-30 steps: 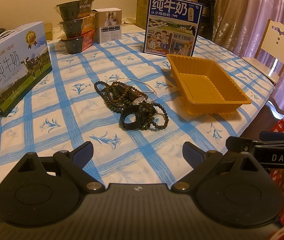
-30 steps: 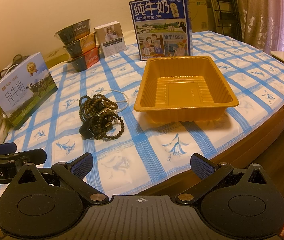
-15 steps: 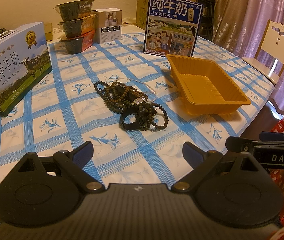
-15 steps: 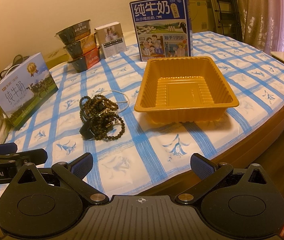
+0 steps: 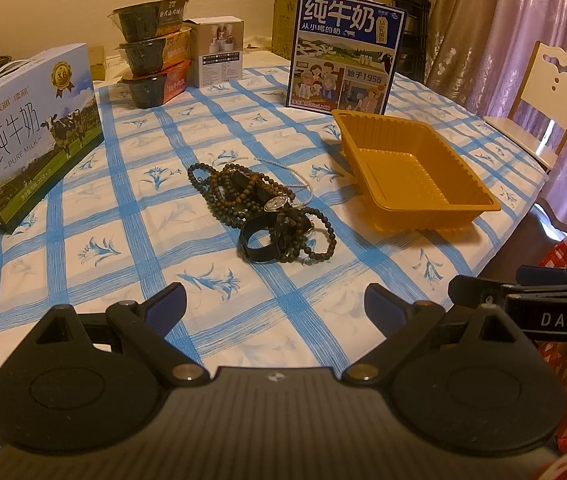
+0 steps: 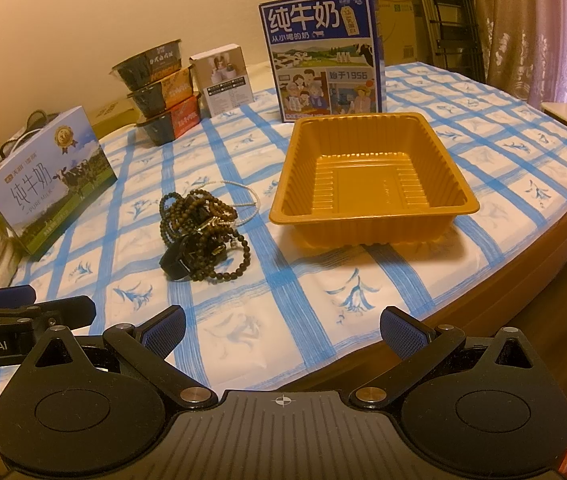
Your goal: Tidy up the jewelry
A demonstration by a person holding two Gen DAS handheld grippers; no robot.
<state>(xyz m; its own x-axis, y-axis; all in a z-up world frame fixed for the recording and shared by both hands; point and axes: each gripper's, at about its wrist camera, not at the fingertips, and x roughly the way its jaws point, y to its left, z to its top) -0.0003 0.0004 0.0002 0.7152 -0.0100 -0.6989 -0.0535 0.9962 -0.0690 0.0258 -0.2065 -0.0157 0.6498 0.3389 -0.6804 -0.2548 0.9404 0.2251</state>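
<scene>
A pile of dark bead bracelets, a black watch and a thin pearl necklace (image 5: pixel 267 212) lies mid-table on the blue-checked cloth; it also shows in the right wrist view (image 6: pixel 199 232). An empty orange plastic tray (image 5: pixel 463 208) stands to its right, seen too in the right wrist view (image 6: pixel 371 216). My left gripper (image 5: pixel 274 304) is open and empty, above the cloth short of the pile. My right gripper (image 6: pixel 282 330) is open and empty near the table's front edge, short of the tray.
A milk carton box (image 5: pixel 27 132) stands at the left, a blue milk box (image 5: pixel 345 52) behind the tray. Stacked food bowls (image 5: pixel 153 52) and a small white box (image 5: pixel 219 52) stand at the back. A white chair (image 5: pixel 547 96) is beyond the right edge.
The right wrist view has shifted very slightly; the table objects sit a touch lower and nearer. The left gripper has not visibly moved. Both grippers stay open.
</scene>
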